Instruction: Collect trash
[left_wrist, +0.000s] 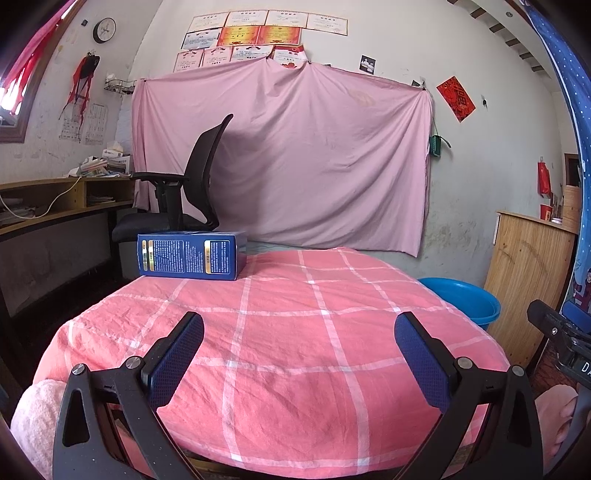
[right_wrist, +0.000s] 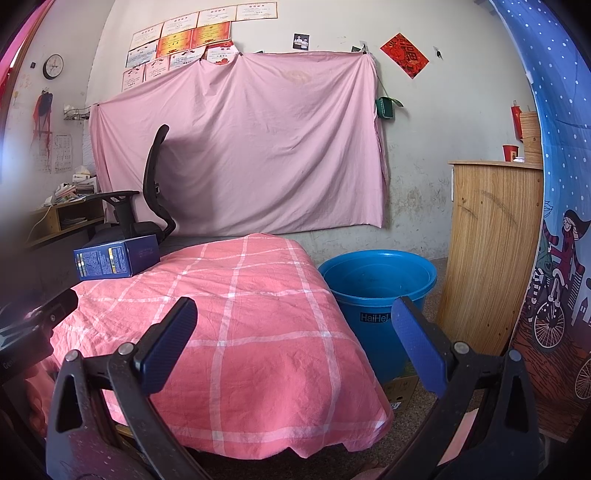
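Note:
A dark blue printed box (left_wrist: 191, 255) lies on its side at the far left corner of a table under a pink checked cloth (left_wrist: 295, 332). The right wrist view shows the same box (right_wrist: 116, 256) at the cloth's (right_wrist: 258, 314) left edge. A blue plastic tub (right_wrist: 376, 284) stands on the floor right of the table, its rim (left_wrist: 465, 299) also showing in the left wrist view. My left gripper (left_wrist: 299, 332) hovers open over the near half of the cloth, nothing between its fingers. My right gripper (right_wrist: 293, 325) is open and empty above the table's right edge.
A black office chair (left_wrist: 192, 192) stands behind the table's left corner, next to a cluttered desk (left_wrist: 55, 199). A pink sheet (left_wrist: 288, 155) hangs on the back wall. A wooden cabinet (right_wrist: 491, 251) stands right of the tub. The tub rests on a cardboard box (right_wrist: 400, 387).

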